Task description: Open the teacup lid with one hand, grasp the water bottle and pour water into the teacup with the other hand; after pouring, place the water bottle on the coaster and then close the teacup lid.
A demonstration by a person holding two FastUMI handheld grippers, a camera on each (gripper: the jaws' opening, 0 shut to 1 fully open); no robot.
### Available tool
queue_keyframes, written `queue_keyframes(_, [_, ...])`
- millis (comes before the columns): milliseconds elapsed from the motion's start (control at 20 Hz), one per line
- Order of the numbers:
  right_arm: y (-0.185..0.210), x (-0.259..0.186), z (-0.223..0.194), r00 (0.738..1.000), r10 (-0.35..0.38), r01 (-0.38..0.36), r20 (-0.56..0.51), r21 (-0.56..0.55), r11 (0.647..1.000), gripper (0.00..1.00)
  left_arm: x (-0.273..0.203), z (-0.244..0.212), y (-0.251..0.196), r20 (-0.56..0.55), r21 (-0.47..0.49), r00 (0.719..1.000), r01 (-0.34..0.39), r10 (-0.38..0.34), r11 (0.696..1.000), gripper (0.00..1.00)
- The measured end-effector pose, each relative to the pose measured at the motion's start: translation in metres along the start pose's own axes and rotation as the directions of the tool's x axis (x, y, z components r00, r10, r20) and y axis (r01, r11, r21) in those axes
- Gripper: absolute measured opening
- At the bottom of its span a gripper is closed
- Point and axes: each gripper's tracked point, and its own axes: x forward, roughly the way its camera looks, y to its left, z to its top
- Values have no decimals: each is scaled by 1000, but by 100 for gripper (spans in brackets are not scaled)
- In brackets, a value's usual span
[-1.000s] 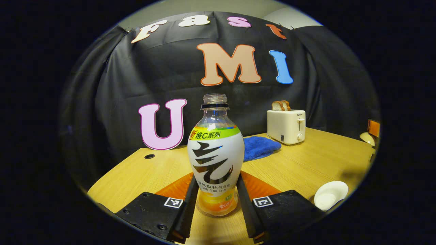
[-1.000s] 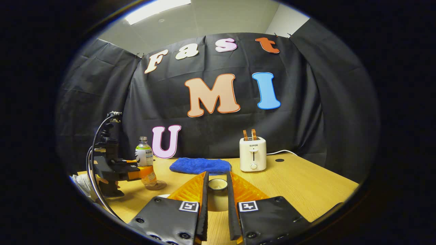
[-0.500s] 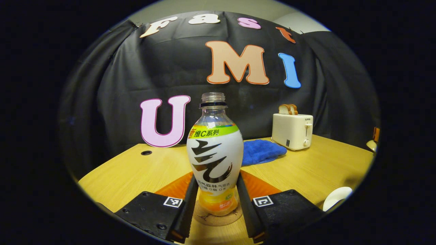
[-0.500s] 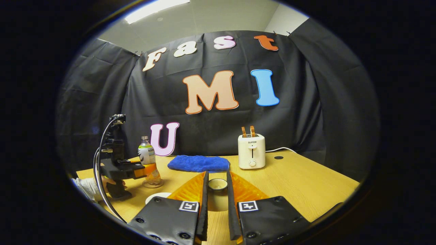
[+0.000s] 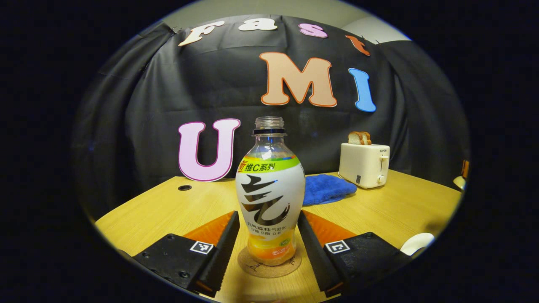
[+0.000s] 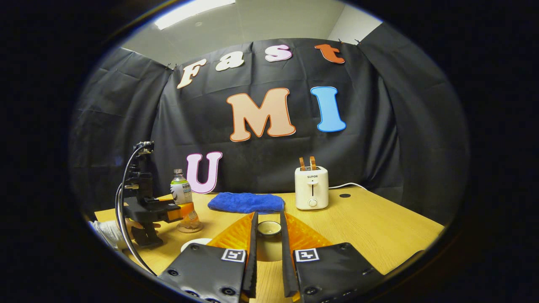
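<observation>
One water bottle is standing upright and uncapped on one round coaster, well in front of the toaster. The left tool is sitting spread around it, each finger now showing a gap beside the bottle's sides; half a second ago both fingers were pressing on it. In the right gripper view that tool is sitting level with the bottle's lower half.

The right tool is pinching the one teacup lid by its knob, in front of the toaster, unchanged from before. One white teacup is peeking out left of that tool, nearer than the bottle. One blue cloth is lying just left of the toaster, two bread slices are sticking up from it, and all are resting on one wooden worktop.
</observation>
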Motion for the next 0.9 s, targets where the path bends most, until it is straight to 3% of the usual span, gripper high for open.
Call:
queue_keyframes(200, [8,1,-2,1000,23,-23,-1,11,1000,28,-10,-1,3,-8,-4,1000,-6,6,1000,85])
queue_keyframes(900, [86,13,-29,984,175,-175,-29,20,984,28,-92,19,4,80,87,997,-9,2,996,88])
